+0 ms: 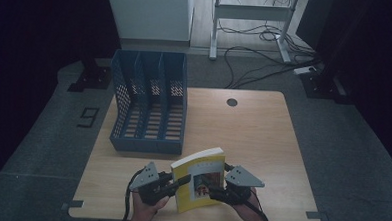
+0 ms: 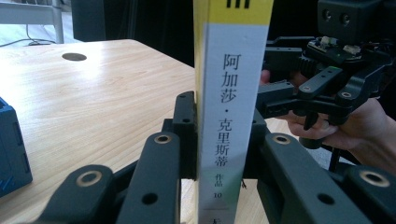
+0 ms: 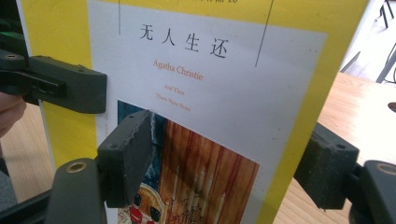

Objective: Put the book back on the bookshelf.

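Book [image 1: 199, 185] stands upright (spine clamped) in the left tool [image 1: 173, 183], its cover between the right tool's [image 1: 219, 192] parted jaws.

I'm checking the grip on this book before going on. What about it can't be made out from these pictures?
- Book back cover: faces away in the high view.
- Spine foot: in the left gripper view the left gripper, shut on it, covers part; the bottom edge cuts off the rest.
- Right gripper contact: the cover blocks the far jaw's pad.

A blue perforated plastic file rack [image 1: 149, 103] with three slots stands at the rear left corner of the pale wooden table [image 1: 263, 138]. A round dark cable hole [image 1: 232, 102] sits by the table's rear edge.
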Motion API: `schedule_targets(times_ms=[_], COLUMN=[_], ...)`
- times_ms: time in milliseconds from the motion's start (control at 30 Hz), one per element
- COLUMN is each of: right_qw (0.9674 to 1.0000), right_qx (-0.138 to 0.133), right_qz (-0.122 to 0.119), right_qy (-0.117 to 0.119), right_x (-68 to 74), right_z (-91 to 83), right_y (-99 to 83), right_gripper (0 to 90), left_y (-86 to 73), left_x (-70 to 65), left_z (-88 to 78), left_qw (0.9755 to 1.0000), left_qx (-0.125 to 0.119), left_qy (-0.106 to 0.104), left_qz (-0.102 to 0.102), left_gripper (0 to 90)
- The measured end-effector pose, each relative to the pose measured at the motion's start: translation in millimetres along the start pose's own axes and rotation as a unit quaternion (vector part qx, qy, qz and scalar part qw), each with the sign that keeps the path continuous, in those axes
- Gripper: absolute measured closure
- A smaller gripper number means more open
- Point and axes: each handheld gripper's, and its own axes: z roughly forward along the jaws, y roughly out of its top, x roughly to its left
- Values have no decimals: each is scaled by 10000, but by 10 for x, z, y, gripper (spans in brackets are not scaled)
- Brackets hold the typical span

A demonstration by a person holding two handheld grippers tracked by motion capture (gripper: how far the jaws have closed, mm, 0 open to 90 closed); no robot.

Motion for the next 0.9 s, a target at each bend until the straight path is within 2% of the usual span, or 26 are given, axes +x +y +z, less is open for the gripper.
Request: schedule_targets(times_ms=[900], right_qw=[10000], right_qx=[-40], right_qz=[-14], right_qy=[-72], right_x=[13], right_z=[13], right_y=[-12], right_gripper=[264], left_y=[6], left_x=[16], left_z=[0], left_qw=[10000], left_qx=[17], left_qy=[-41], left_qz=[-57], left_gripper=[743])
